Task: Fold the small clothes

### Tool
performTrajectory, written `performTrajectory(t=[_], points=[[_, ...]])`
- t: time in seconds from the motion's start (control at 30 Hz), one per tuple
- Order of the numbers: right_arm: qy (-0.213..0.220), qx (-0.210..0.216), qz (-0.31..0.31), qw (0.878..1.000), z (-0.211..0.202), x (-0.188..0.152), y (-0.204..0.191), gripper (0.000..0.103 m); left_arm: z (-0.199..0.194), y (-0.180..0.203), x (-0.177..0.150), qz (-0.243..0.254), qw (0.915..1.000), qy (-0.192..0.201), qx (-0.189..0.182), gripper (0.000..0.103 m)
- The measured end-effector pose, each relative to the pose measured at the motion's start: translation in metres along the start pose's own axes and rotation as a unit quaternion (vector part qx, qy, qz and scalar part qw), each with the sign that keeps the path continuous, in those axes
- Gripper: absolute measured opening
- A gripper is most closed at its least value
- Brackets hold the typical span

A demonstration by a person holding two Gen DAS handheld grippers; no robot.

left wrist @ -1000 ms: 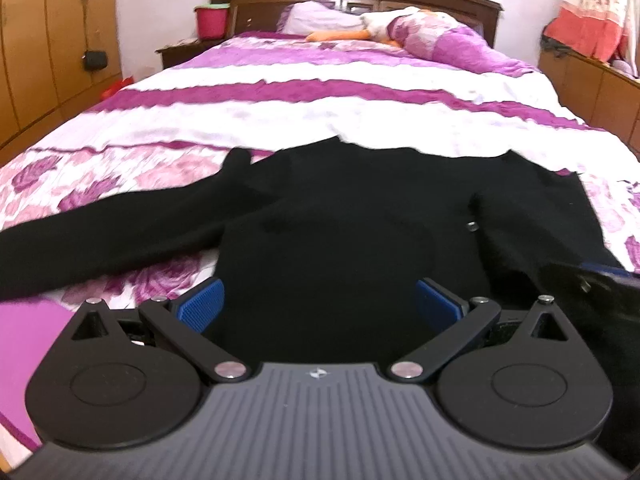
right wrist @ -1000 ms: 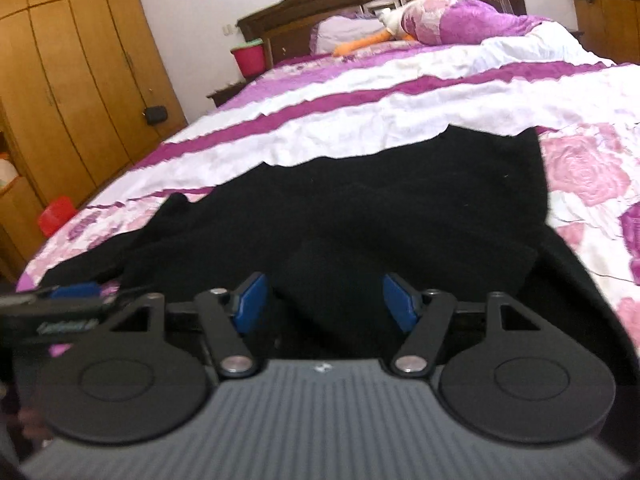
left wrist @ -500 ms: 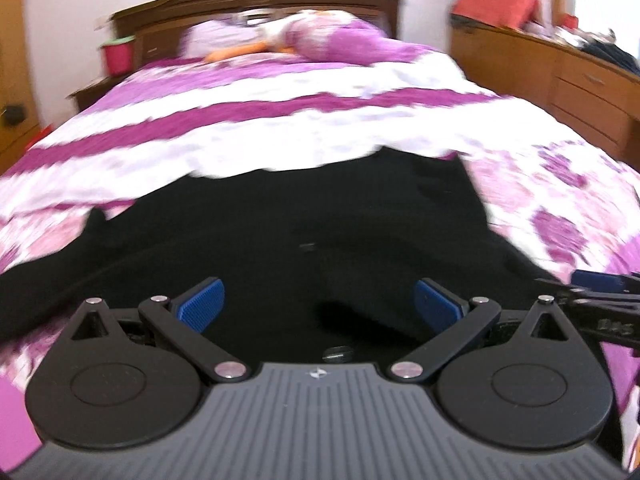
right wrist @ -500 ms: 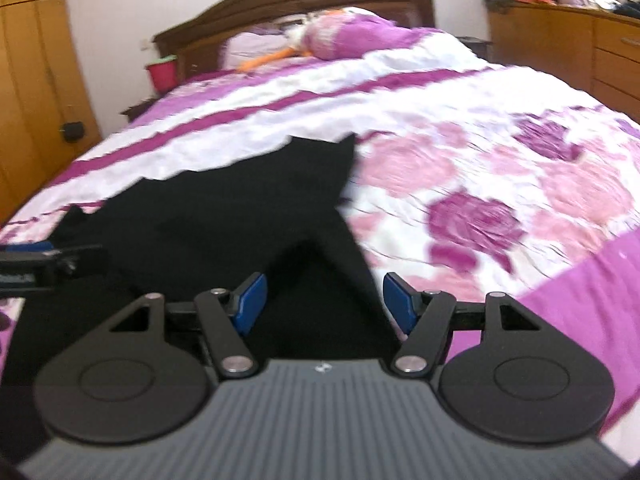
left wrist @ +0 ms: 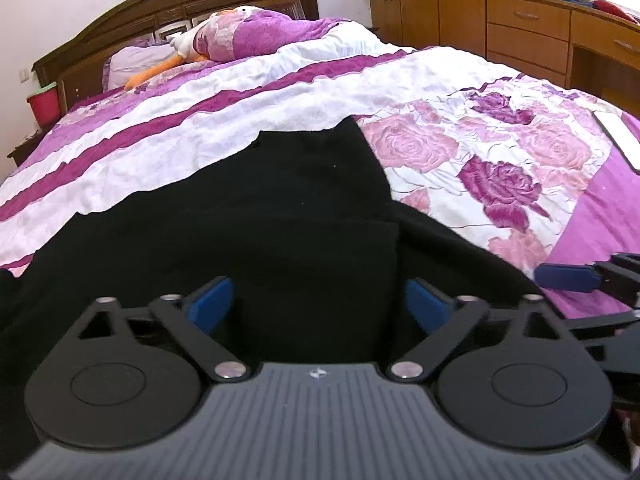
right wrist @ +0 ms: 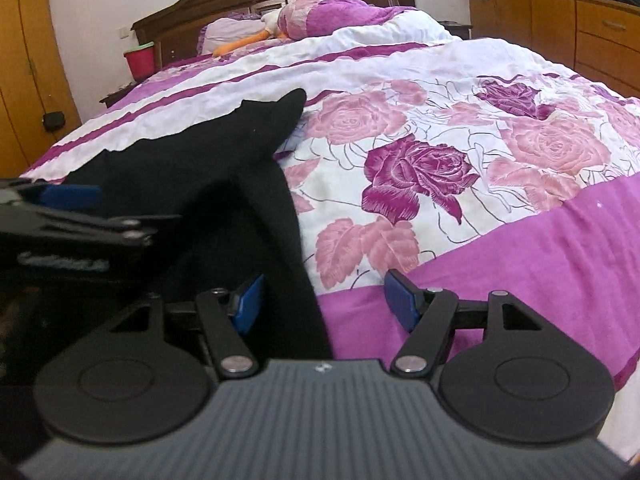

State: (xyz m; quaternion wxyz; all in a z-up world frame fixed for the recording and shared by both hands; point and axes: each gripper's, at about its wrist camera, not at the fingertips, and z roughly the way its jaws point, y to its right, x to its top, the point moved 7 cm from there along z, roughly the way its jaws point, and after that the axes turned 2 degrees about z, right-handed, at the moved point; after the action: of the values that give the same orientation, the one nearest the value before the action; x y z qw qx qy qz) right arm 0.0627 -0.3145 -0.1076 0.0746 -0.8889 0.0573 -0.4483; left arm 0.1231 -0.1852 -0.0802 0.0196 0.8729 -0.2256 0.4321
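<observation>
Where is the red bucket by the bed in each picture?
Left wrist view: the red bucket sits at the far left edge, beside the headboard's left end.
Right wrist view: the red bucket sits upper left, just left of the headboard.
Shared landmark: the dark wooden headboard, with the bucket on its left in both views.

your left gripper (left wrist: 318, 304) hovers over the black garment (left wrist: 248, 216) on the floral bedspread (left wrist: 500, 148), jaws apart and just narrowing, fabric below them, seemingly ungripped. your right gripper's blue pad (left wrist: 564, 278) shows at right.
</observation>
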Motion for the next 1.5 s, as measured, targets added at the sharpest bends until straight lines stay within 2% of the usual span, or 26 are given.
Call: performTrajectory(t=[0.03,0.07,0.13,0.2,0.27,0.4,0.7,0.8,0.93,1.07,1.2,1.33,1.5], points=[[0.0,0.001,0.001,1.0,0.001,0.0,0.0,0.07,0.005,-0.001,-0.001,0.0,1.0,-0.002,0.0,0.07],[0.0,0.003,0.003,1.0,0.001,0.0,0.0,0.07,0.009,-0.002,-0.002,-0.001,1.0,-0.004,-0.005,0.062],[0.0,0.008,0.01,1.0,0.002,0.0,0.003,0.07,0.007,-0.007,0.0,-0.008,0.9999,0.004,-0.013,0.026],[0.001,0.014,0.013,1.0,0.002,-0.001,0.004,0.07,0.001,-0.016,0.004,-0.034,0.9991,0.012,-0.024,0.015],[0.002,0.018,0.017,1.0,0.002,-0.001,0.005,0.07,-0.01,-0.029,0.008,-0.06,0.9976,0.027,-0.022,0.014],[0.004,0.019,0.017,1.0,0.002,-0.002,0.006,0.07,-0.024,-0.064,0.015,-0.087,0.9941,0.059,0.028,0.013],[0.004,0.016,0.019,1.0,0.003,-0.002,0.005,0.07,-0.045,-0.149,0.0,-0.153,0.9785,0.072,0.118,0.013],[0.003,0.016,0.02,1.0,0.002,-0.002,0.005,0.07,-0.051,-0.18,-0.014,-0.172,0.9719,0.065,0.146,0.013],[-0.006,0.012,0.025,1.0,0.003,0.002,0.004,0.07,-0.045,-0.216,-0.041,-0.203,0.9642,0.039,0.166,0.013],[-0.011,0.003,0.023,1.0,0.002,0.003,0.002,0.07,-0.043,-0.239,-0.062,-0.2,0.9564,0.018,0.212,0.013],[-0.017,-0.002,0.017,1.0,0.002,0.003,0.0,0.07,-0.055,-0.256,-0.072,-0.22,0.9518,0.021,0.213,0.013],[-0.024,-0.006,0.016,1.0,0.0,0.007,-0.002,0.07,-0.069,-0.263,-0.077,-0.212,0.9516,0.023,0.221,0.014],[-0.021,0.006,0.009,1.0,-0.01,0.014,-0.011,0.071,-0.077,-0.265,-0.077,-0.229,0.9554,0.037,0.183,0.014]])
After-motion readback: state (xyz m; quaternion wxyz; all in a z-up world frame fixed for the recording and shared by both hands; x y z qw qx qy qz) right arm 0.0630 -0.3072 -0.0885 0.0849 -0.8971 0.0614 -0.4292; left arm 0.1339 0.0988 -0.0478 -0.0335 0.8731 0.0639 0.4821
